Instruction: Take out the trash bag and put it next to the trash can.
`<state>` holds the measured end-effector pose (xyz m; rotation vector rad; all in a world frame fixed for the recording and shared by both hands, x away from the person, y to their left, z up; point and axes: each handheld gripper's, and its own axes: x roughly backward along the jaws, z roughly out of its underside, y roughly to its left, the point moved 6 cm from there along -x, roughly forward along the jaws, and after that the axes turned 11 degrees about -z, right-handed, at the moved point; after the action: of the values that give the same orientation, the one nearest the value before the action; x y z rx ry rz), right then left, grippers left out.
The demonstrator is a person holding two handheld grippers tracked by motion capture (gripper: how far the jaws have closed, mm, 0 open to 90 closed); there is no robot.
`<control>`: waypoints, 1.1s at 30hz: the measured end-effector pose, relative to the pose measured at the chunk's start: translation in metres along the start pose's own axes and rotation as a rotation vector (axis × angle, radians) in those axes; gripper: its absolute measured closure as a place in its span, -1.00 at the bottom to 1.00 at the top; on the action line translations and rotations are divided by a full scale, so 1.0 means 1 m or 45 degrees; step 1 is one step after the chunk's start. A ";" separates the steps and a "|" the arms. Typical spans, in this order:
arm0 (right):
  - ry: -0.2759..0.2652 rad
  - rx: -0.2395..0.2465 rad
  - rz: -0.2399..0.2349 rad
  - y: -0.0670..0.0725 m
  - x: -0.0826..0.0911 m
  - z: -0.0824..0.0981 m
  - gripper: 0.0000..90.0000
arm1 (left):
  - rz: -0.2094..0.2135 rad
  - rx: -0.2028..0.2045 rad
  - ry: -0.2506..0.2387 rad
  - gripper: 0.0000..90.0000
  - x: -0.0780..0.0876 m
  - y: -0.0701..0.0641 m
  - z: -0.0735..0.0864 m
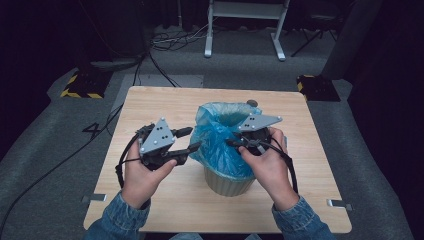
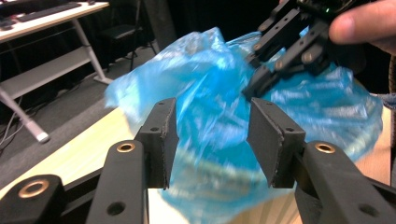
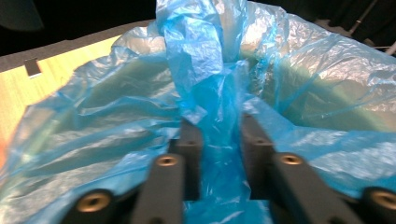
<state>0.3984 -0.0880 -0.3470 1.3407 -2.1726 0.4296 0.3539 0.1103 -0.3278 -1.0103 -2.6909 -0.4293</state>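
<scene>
A blue plastic bag point(image 1: 222, 140) lines a pale ribbed bin point(image 1: 227, 182) that stands right of the middle of the wooden table point(image 1: 165, 100). My right gripper point(image 1: 232, 142) reaches in from the bin's right side. It is shut on a bunched fold of the bag's rim point(image 3: 205, 65), and the film is pinched between its jaws point(image 3: 219, 135). My left gripper point(image 1: 194, 139) is open just left of the bag. In the left gripper view the blue film point(image 2: 205, 74) lies beyond its parted jaws point(image 2: 212, 126), apart from both pads, with my right gripper point(image 2: 254, 84) at the upper right.
A small dark round object point(image 1: 252, 103) lies on the table just behind the bag. Beyond the table are a white desk frame point(image 1: 245, 25), floor cables point(image 1: 165, 55) and yellow-black striped bases point(image 1: 82, 85). Metal clips point(image 1: 95, 198) sit at the table's near corners.
</scene>
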 end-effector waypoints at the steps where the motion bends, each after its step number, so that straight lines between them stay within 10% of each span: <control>1: -0.006 0.002 -0.003 0.000 0.000 0.000 0.88 | -0.015 0.009 0.000 0.16 0.004 0.003 0.005; 33: -0.514 0.102 -0.069 -0.023 0.069 -0.052 0.98 | -0.077 0.168 0.098 0.08 0.017 0.033 0.088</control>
<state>0.4089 -0.1203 -0.2640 1.6418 -2.4536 0.2411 0.3534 0.1751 -0.3978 -0.8601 -2.6474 -0.2913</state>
